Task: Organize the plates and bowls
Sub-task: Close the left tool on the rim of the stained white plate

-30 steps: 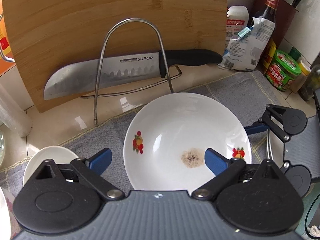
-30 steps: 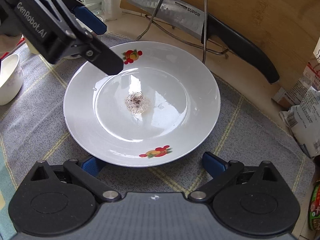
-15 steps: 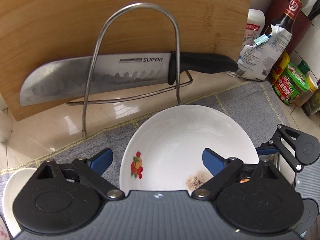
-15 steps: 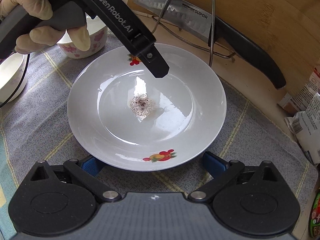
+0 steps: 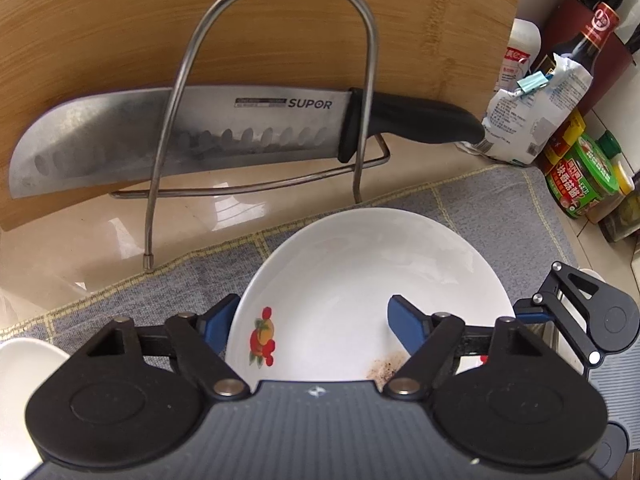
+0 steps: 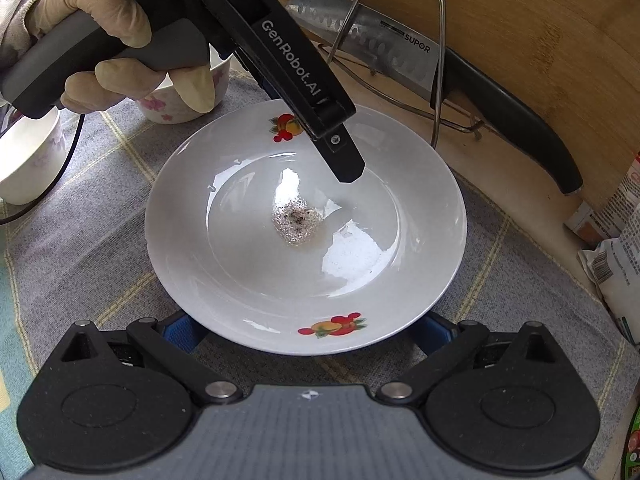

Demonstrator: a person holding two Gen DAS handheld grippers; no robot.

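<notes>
Plate (image 6: 304, 248): white and shallow, with red-and-orange fruit prints on the rim and a dark speckled smear of residue (image 6: 298, 220) in its centre. It lies flat on a grey checked cloth (image 6: 80, 264), directly ahead of the right claw and under the left one.

Left claw (image 5: 316, 320): fingers spread apart, holding nothing — one blue pad sits just outside the plate's rim, the other hangs over the plate's inside, near the residue. In the right wrist view a gloved hand (image 6: 100, 40) grips its handle, and its black finger points down over the plate's far half; whether it touches the plate cannot be told.

Right claw (image 6: 308, 332): fingers spread apart at the plate's near edge, blue pads low on either side and partly hidden beneath the rim. Contact cannot be told.

Bowls: a flowered bowl (image 6: 180, 100) beyond the plate, behind the left claw's handle, and a plain white bowl (image 6: 28, 160) further to the left.

Beyond the plate: a wire rack (image 5: 272, 92) holds a broad knife (image 5: 180, 136) marked SUPOR — behind it leans a wooden cutting board (image 5: 120, 20).

Right of the left claw: bottles and jars (image 5: 580, 176).
</notes>
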